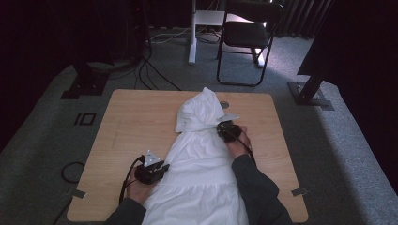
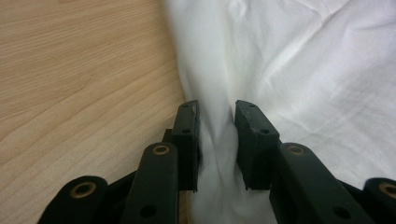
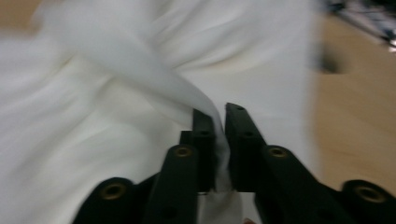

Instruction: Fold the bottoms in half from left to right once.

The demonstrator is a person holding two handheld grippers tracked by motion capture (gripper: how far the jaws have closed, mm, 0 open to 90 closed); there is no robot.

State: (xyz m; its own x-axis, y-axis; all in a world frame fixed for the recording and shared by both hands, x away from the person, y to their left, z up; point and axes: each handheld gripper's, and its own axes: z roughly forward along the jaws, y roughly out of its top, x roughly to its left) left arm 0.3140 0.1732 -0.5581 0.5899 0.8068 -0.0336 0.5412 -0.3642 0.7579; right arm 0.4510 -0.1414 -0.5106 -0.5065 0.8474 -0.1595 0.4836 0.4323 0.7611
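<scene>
A white cloth (image 1: 199, 159) lies along the middle of the wooden table (image 1: 126, 122), running from the near edge to a bunched, lifted heap at the far middle. My left gripper (image 1: 164, 168) is at the cloth's left edge, near the front. In the left gripper view its jaws (image 2: 215, 109) hold a fold of the cloth (image 2: 299, 70), with creases running into the gap. My right gripper (image 1: 226, 129) is at the cloth's right side, just below the heap. In the right gripper view it (image 3: 220, 112) is shut on a raised fold of the cloth (image 3: 140, 60), which is blurred.
A small round hole (image 1: 224, 104) sits in the table's far middle. Beyond the table stand a black chair (image 1: 248, 37), a white stand leg (image 1: 192, 42) and a black post base (image 1: 309, 93) on grey carpet. Cables (image 1: 150, 75) lie on the floor.
</scene>
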